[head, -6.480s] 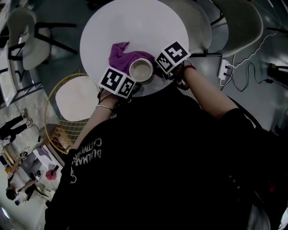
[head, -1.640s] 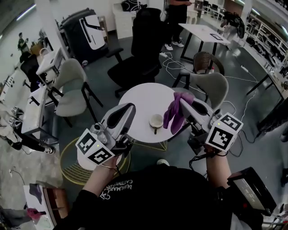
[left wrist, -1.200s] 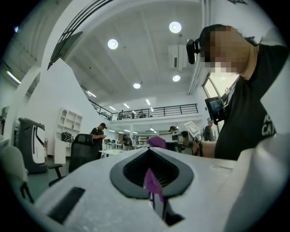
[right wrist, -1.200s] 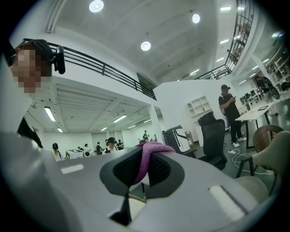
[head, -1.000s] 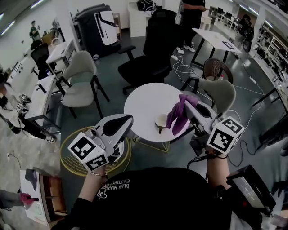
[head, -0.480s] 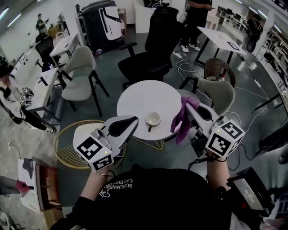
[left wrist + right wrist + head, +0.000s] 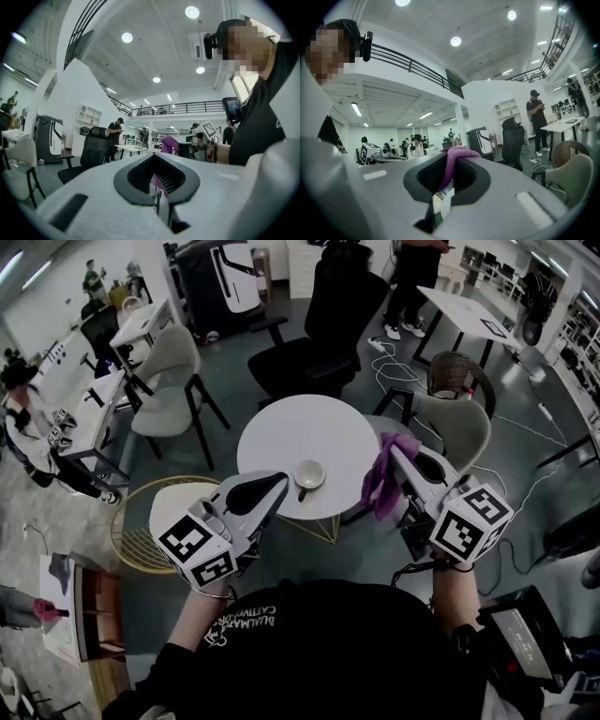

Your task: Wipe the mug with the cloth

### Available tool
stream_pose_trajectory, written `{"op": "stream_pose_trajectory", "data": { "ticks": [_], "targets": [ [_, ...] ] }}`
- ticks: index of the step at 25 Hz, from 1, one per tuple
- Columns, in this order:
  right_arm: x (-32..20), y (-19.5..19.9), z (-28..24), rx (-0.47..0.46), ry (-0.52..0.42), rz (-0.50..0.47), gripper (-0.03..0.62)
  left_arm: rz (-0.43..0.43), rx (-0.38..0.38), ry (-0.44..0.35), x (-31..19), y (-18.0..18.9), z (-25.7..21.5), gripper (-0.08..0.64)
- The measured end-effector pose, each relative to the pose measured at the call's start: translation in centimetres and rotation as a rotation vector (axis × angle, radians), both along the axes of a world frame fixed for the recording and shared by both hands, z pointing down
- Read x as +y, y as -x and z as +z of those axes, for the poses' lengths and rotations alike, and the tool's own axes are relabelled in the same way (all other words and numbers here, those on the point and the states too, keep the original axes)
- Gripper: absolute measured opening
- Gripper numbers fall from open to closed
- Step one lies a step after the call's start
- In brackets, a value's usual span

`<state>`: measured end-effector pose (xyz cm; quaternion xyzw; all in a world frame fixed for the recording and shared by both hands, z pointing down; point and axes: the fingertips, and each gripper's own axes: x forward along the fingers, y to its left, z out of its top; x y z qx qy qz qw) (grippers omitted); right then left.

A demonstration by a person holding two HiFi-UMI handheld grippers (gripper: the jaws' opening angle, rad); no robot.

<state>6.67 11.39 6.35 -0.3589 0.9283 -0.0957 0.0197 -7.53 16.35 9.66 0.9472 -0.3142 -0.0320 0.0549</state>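
A cream mug (image 7: 308, 475) stands on the round white table (image 7: 281, 442), near its front edge, handle toward me. My right gripper (image 7: 397, 457) is held up to the right of the table, shut on a purple cloth (image 7: 382, 482) that hangs from its tips; the same cloth (image 7: 454, 165) shows pinched between the jaws in the right gripper view. My left gripper (image 7: 274, 486) is raised at the table's front left, shut and empty, short of the mug. In the left gripper view the jaws (image 7: 157, 187) are together, and the far cloth (image 7: 169, 143) shows.
A yellow wire stool (image 7: 155, 521) stands left of the table. Grey chairs (image 7: 173, 376), a black office chair (image 7: 323, 329) and a beige chair (image 7: 459, 427) ring it. Cables and a power strip lie on the floor at right. People stand at desks further back.
The view has swung up from close over the table to a wide look at the room. The cloth has left the table and now hangs from my right gripper; both grippers are raised.
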Motion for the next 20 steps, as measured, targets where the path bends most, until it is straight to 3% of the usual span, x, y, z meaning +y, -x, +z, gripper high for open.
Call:
{"op": "stream_pose_trajectory", "data": {
  "ticks": [20],
  "targets": [
    [0.12,0.29,-0.40,-0.010,-0.018,-0.028,0.018,-0.041,-0.010,-0.006,0.44,0.44,-0.58,-0.002]
  ]
}}
